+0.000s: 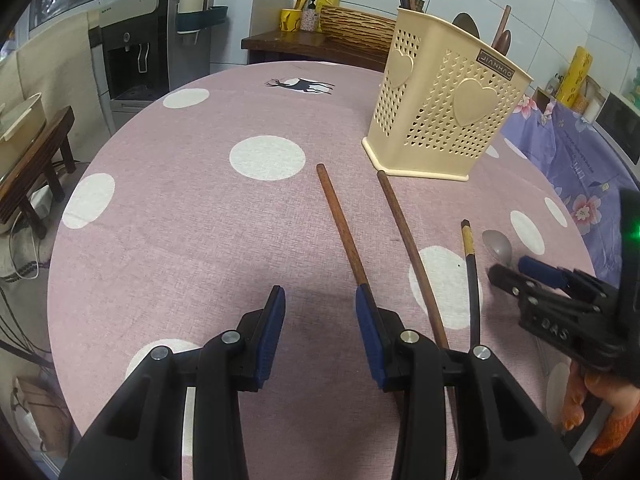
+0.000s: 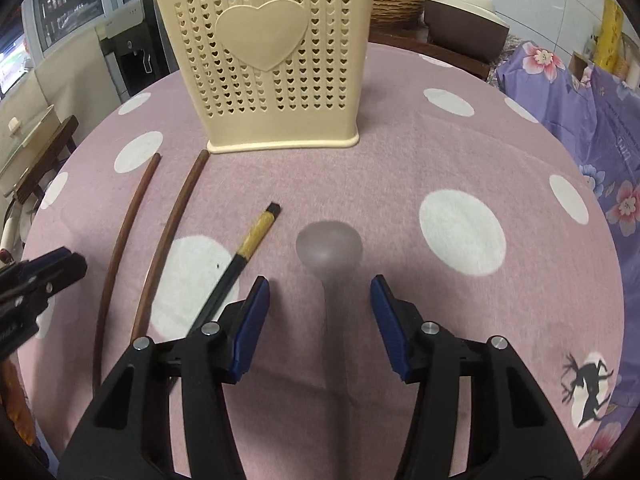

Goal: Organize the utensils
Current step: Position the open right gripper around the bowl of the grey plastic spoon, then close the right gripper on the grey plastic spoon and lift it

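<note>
On the table (image 1: 180, 220), going left to right, the left hand-held gripper (image 1: 320, 312) hangs with jaws apart and nothing in them, beside two brown chopsticks (image 1: 340, 236), a black chopstick with a yellow band (image 2: 256, 236) and a blurred spoon (image 2: 330, 248), which lies between the unclenched pads of the right hand-held gripper (image 2: 318, 304). All four still lie loose before the cream utensil holder (image 2: 272, 60), where handles already stand, so most sorting looks undone; the chopsticks' near ends are hidden behind the jaws.
</note>
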### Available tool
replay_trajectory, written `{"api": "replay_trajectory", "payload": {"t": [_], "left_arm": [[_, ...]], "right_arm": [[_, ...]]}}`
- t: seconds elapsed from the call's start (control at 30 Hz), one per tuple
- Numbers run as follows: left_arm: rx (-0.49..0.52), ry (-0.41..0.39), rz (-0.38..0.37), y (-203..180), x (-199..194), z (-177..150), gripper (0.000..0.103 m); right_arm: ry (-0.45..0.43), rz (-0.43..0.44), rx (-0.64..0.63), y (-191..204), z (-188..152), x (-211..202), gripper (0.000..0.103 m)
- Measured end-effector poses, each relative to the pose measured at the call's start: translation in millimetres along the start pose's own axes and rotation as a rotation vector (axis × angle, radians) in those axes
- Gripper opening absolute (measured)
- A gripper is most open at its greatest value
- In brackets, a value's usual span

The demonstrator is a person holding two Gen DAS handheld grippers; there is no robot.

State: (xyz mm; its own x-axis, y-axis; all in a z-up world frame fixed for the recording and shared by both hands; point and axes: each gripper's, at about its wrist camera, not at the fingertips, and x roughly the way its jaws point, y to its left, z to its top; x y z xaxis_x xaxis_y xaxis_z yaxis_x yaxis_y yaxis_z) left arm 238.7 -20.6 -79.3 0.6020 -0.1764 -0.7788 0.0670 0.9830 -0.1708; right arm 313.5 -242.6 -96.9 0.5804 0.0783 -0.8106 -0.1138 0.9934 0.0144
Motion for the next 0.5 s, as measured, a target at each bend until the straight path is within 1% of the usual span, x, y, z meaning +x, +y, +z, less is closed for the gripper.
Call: {"api": "replay_trajectory", "payload": {"t": [0.07, 0.13, 0.17, 0.23, 0.33, 0.43, 0.5], "left_arm": [[-0.001, 0.001, -0.003, -0.6, 0.4, 0.3, 0.037], [0.000, 0.002, -0.003, -0.9, 0.7, 0.2, 0.037], [0.000, 0.004, -0.005, -0.9, 1.0, 0.1, 0.037], [0.002, 0.004, -0.002, -0.8, 1.2, -0.2, 0.037], [-0.003, 0.007, -0.002, -0.1, 2.9, 0.1, 0.037], [-0.003, 0.008, -0.005, -0.3, 2.8, 0.3, 0.037], [0.001, 0.005, -0.007, -1.4, 1.8, 0.4, 0.037]], "right_arm": [[0.002, -0.005, -0.006, 3.5, 6.3, 4.3, 0.046], [-0.001, -0.016, 0.005, 4.2, 12.5, 8.5, 0.038], [-0.002, -0.016, 0.010, 2.9, 14.0, 8.7, 0.036], [-0.001, -0.008, 0.025, 0.4, 16.8, 9.6, 0.036], [-0.001, -0.013, 0.009, 0.7, 18.1, 9.7, 0.036], [-0.017, 0.027, 0.039, -4.1, 17.1, 3.9, 0.036], [-0.050, 0.052, 0.066, -9.2, 17.6, -6.8, 0.036]]}}
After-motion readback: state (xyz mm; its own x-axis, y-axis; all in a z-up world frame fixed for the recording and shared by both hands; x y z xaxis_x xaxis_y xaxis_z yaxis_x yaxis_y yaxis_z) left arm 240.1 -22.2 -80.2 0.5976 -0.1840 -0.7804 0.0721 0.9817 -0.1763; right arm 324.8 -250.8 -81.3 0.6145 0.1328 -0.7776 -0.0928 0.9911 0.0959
